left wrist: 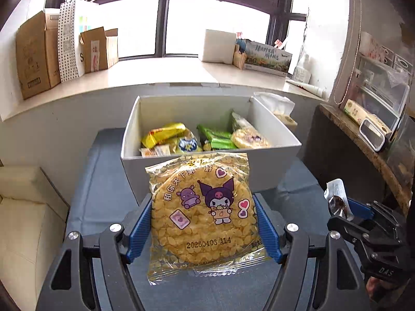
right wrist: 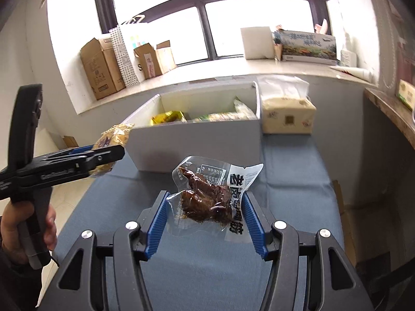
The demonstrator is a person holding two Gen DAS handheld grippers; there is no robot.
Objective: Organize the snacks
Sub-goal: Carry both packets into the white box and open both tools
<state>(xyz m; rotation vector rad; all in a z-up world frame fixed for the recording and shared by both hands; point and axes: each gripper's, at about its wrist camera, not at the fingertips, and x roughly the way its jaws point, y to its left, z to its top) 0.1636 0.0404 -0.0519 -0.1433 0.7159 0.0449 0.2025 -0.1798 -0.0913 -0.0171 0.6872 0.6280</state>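
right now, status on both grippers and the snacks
Left gripper shut on corn cracker pack. Right gripper shut on braised snack pouch. White bin ahead, path clear.

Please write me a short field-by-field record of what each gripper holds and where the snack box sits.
left gripper: shut on round cereal cracker packet, lifted
right gripper: shut on braised snack pouch, above the blue cloth
white box: ahead of both, already holding yellow and green packets
tissue pack: beside the box

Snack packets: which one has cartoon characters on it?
The round yellow rice cracker packet in the left gripper. The right gripper's clear packet of brown meat shows only writing.
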